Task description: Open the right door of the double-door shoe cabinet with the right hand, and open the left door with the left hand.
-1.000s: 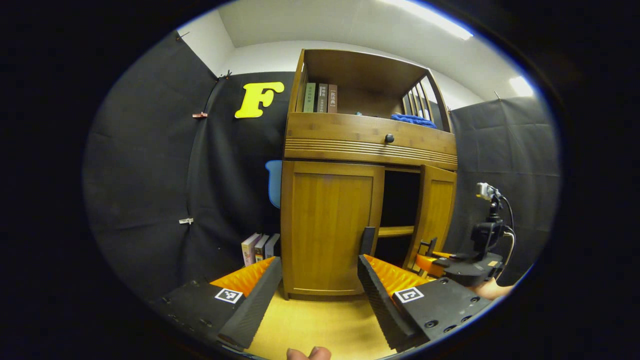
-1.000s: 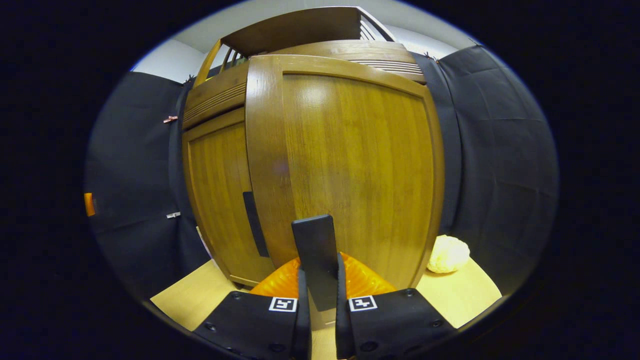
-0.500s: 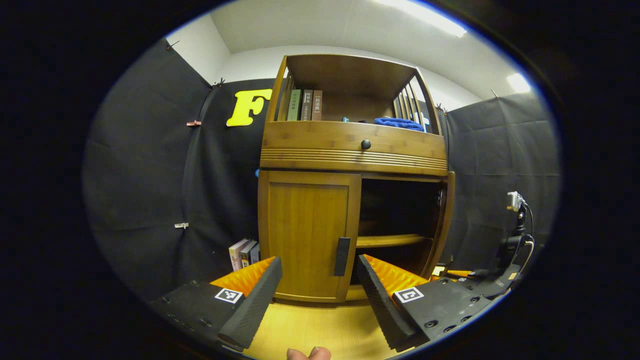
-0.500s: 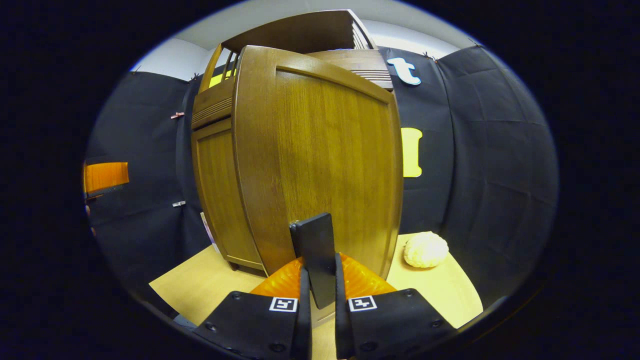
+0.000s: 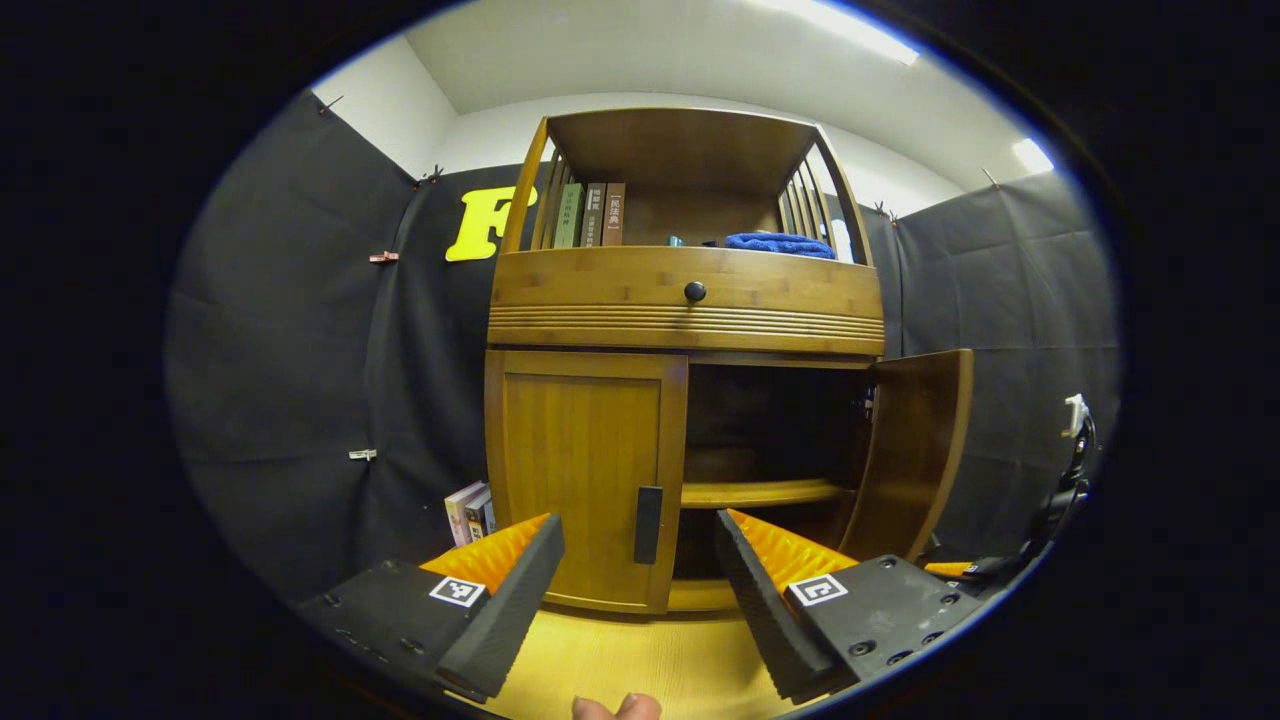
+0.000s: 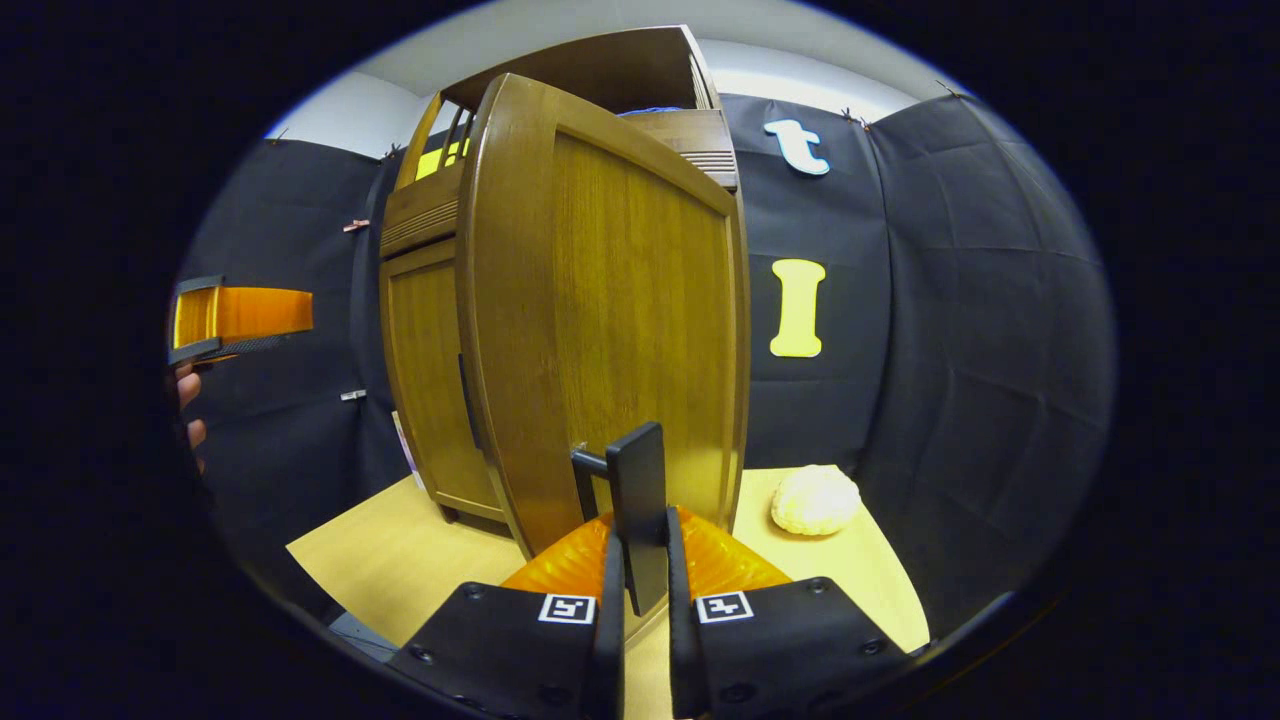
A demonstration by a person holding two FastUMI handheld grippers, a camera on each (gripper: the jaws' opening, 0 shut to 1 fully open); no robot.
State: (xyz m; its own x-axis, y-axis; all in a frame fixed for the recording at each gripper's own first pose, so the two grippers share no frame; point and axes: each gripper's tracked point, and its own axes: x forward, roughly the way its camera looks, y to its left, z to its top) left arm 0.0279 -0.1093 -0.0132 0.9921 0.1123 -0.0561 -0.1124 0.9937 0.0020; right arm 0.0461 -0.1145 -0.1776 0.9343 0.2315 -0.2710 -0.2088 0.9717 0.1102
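Observation:
The wooden shoe cabinet (image 5: pixel 685 310) stands ahead in the left gripper view. Its left door (image 5: pixel 575 470) is closed, with a black handle (image 5: pixel 648 510) at its right edge. My left gripper (image 5: pixel 636 530) is open, short of the door, with that handle framed between its fingers. The right door (image 5: pixel 915 450) is swung wide open, showing a dark inside with a shelf (image 5: pixel 760 492). In the right gripper view my right gripper (image 6: pixel 640 545) is shut on the right door's handle (image 6: pixel 638 480), and the right door (image 6: pixel 620 300) stands edge-on in front. The left gripper (image 6: pixel 240 315) shows at far left.
Books (image 5: pixel 590 215) and a blue cloth (image 5: pixel 780 243) sit on the top shelf above a drawer with a knob (image 5: pixel 694 291). More books (image 5: pixel 468 510) lean beside the cabinet's left side. A white lumpy object (image 6: pixel 815 500) lies on the wooden floor right of the open door.
The right door has swung from partly open to wide open with my right gripper holding its handle. The left gripper has shifted so the left door's handle sits between its fingers.

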